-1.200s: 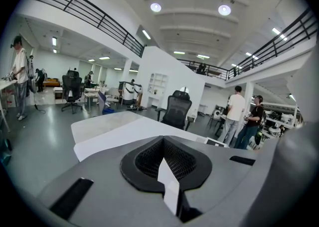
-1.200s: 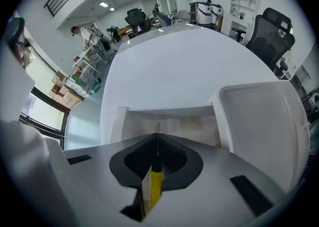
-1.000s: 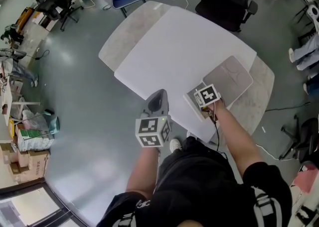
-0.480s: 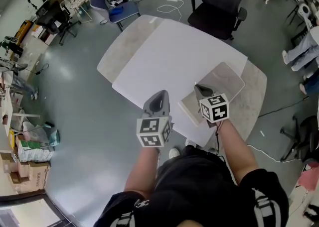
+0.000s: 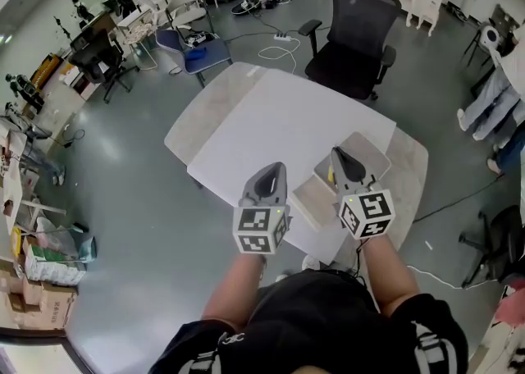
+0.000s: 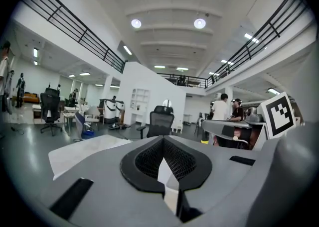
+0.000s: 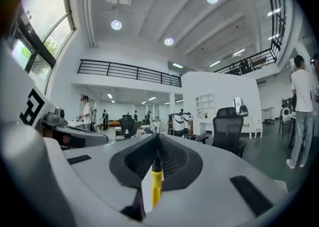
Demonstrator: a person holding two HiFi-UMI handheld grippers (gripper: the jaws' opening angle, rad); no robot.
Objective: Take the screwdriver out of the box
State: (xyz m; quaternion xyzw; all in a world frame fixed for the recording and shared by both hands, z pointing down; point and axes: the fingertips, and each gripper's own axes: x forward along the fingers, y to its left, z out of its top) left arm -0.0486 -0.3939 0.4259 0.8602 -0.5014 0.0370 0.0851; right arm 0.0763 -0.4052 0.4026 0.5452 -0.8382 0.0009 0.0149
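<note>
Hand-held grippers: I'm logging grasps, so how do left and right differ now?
The right hand-held gripper pinches a yellow-and-black screwdriver; the left hand-held gripper has nothing between its closed jaws. In the head view, the right sits over the box; the left is beside it, over the white table. Both point forward.

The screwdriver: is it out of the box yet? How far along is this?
Nearly done. The box sits open on the table. The right claw is shut on the yellow-handled screwdriver, held in the air clear of the box. The left claw is shut, empty. Left, probably: setting it down.
</note>
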